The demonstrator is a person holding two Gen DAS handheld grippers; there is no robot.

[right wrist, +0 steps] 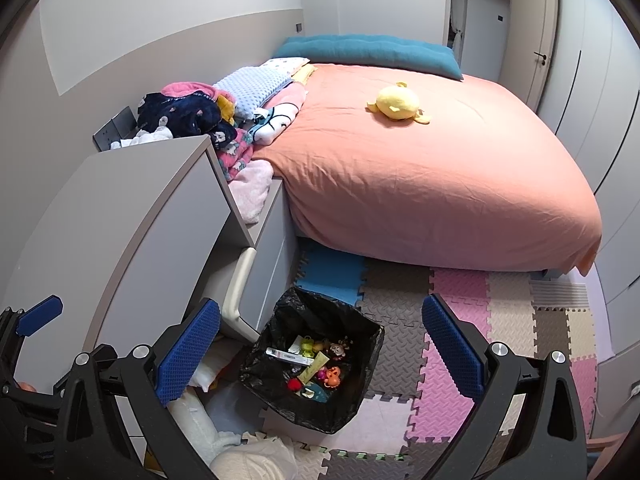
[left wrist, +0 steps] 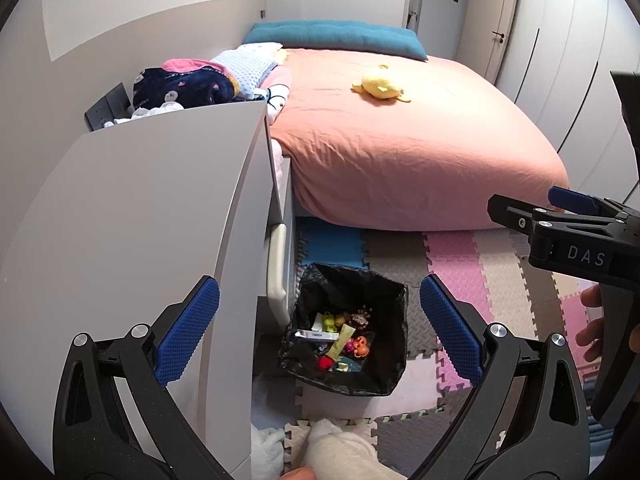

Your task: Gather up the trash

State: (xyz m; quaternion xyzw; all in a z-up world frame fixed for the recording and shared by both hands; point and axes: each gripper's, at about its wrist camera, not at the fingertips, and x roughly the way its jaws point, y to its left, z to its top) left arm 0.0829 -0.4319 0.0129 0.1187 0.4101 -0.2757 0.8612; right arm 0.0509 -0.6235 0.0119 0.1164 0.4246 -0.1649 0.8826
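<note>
A bin lined with a black bag (left wrist: 390,320) stands on the foam floor mats beside a white dresser. It holds several small items of trash (left wrist: 340,338), among them a tube and bright toy-like bits. It also shows in the right wrist view (right wrist: 280,384) with the trash (right wrist: 316,364) inside. My left gripper (left wrist: 320,336) is open and empty above the bin. My right gripper (right wrist: 320,352) is open and empty, also above the bin; it appears in the left wrist view (left wrist: 560,216) at the right edge.
A white dresser (left wrist: 140,220) stands left of the bin, with clothes piled behind it (right wrist: 192,116). A bed with a pink cover (left wrist: 400,140) carries a yellow plush toy (left wrist: 382,85). Coloured foam mats (right wrist: 460,304) cover the floor. A white cloth (left wrist: 340,448) lies near the bottom edge.
</note>
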